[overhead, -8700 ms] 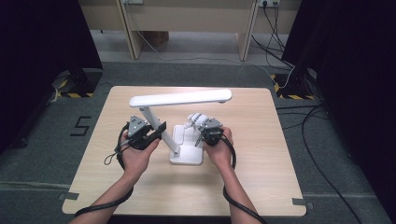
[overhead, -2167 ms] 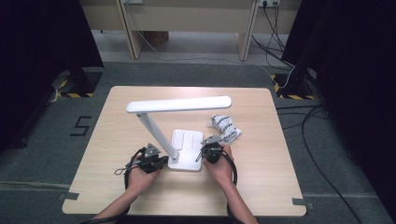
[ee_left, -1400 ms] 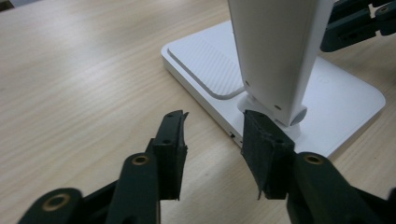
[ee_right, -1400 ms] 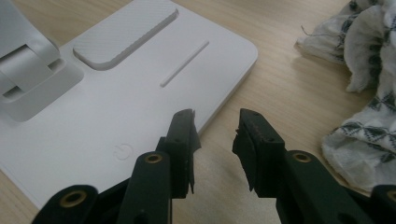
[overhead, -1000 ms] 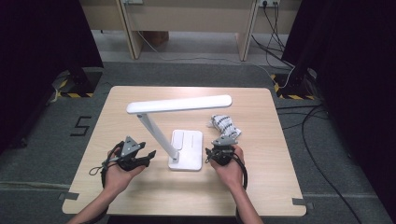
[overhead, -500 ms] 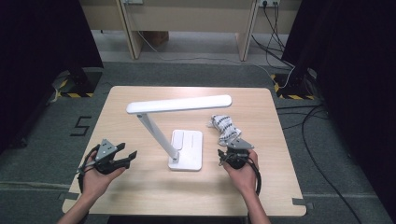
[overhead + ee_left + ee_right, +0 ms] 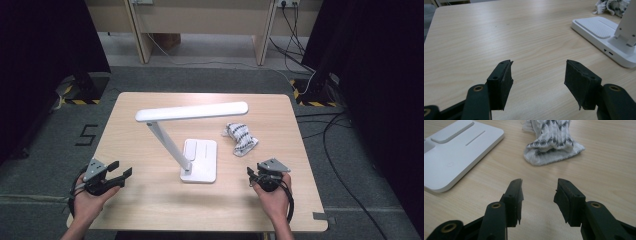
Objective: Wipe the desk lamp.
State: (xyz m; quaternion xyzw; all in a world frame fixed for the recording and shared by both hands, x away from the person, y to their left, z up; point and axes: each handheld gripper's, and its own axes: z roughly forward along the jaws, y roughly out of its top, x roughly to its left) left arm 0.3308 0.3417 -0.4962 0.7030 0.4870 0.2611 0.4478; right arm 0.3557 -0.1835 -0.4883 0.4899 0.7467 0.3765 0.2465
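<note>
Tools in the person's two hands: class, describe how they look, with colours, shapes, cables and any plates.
Both are black. The left tool carries a grey three-cornered plate on top, and a black cable loops beside the hand. The right tool has the same grey plate and a black cable looping past the wrist. Up close, each has two blocky black jaws with worn dark pads on arms with brass-coloured rivets. No sleeves show on the forearms.

Matt white plastic lamp point(image 7: 199, 167), knitted cloth point(image 7: 240, 138), wood-grain table point(image 7: 150, 200).

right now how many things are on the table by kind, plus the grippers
desk lamp: 1
patterned cloth: 1
grippers, left gripper and right gripper, both open and empty: 2
total: 4
</note>
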